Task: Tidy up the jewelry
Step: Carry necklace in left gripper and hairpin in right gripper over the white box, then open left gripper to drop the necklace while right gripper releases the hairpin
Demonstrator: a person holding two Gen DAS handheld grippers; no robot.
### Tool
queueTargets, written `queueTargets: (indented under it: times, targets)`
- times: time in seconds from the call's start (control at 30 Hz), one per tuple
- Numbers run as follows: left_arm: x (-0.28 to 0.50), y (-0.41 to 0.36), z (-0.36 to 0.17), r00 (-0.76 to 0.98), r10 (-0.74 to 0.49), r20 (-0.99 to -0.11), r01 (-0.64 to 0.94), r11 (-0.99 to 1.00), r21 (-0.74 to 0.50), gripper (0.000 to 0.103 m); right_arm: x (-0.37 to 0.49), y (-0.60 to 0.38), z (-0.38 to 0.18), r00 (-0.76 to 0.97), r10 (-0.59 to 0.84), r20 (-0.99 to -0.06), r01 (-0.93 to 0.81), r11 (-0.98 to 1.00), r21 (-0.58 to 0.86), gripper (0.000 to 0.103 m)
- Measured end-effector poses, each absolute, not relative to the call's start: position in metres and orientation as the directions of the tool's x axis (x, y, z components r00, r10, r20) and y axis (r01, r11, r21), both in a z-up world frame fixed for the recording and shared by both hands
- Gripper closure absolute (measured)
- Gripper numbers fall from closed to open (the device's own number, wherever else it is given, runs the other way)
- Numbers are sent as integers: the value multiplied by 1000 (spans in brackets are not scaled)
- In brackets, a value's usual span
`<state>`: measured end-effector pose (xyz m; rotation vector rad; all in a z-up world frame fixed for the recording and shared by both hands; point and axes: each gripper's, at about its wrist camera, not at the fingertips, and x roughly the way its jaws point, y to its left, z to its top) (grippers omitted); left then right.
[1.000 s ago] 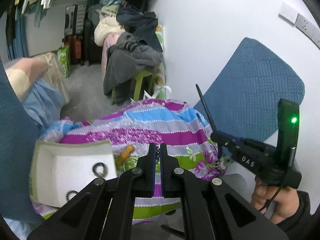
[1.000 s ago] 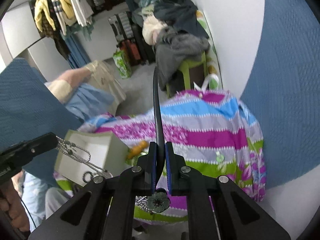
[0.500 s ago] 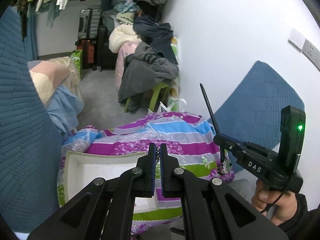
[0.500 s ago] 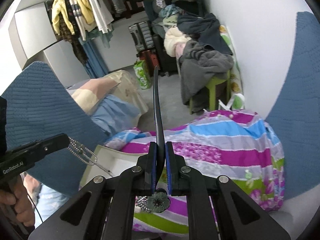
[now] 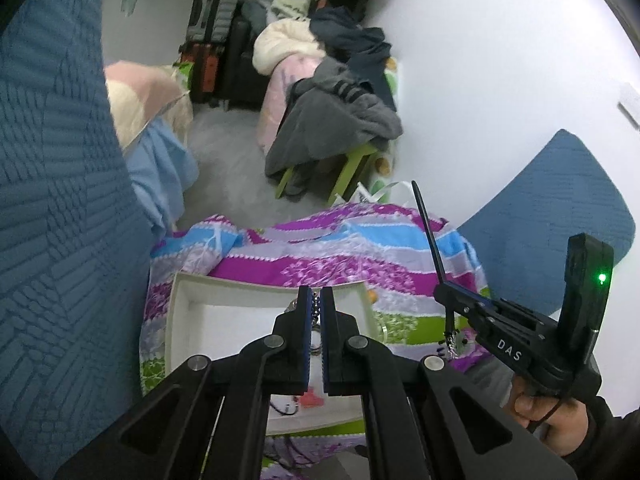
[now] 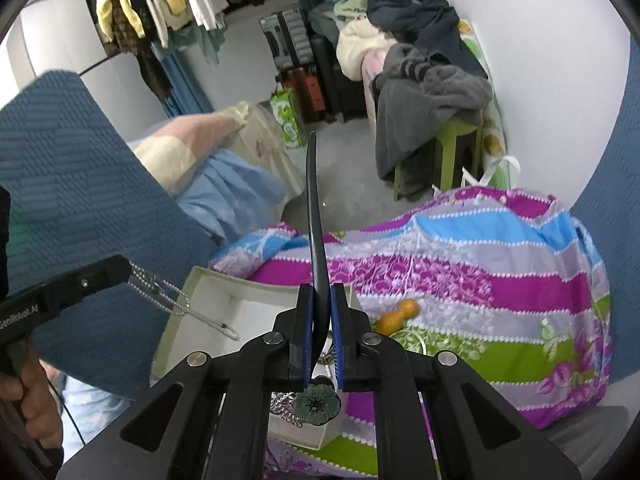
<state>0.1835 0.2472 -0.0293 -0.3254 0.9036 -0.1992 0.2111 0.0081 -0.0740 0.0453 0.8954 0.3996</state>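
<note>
The left gripper [image 5: 315, 300] pinches a beaded chain [image 6: 176, 300], which dangles beyond its fingertips over the white tray [image 5: 188, 292]. The right gripper [image 6: 320, 304] is clamped on a dark curved hairpin [image 6: 314, 216] (its flower charm [image 6: 318, 400] hangs behind the fingers), with the tray just beneath on the striped floral cloth [image 6: 480, 280].

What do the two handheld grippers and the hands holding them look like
Both are matte black pistol-grip tools with silver pivot bolts and blue-padded fingers. The right gripper carries white DAS lettering, an upright black module with a green light, and a thin black cable by the dark-sleeved right hand. The left gripper shows white lettering that appears reversed; its left hand also trails a thin cable.
</note>
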Motion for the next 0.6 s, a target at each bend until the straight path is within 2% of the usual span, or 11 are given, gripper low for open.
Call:
queueTargets:
  times: [0.43,0.6]
  targets:
    - [188,276,-108,509,-310,-803,-48,921,-387,101,199,46,-149,449,317,-835,-352,922,161,96]
    - [183,280,-129,481,-312,-820,-78,915,-395,102,191,53,-163,428,303,-851,-364,920,145,96]
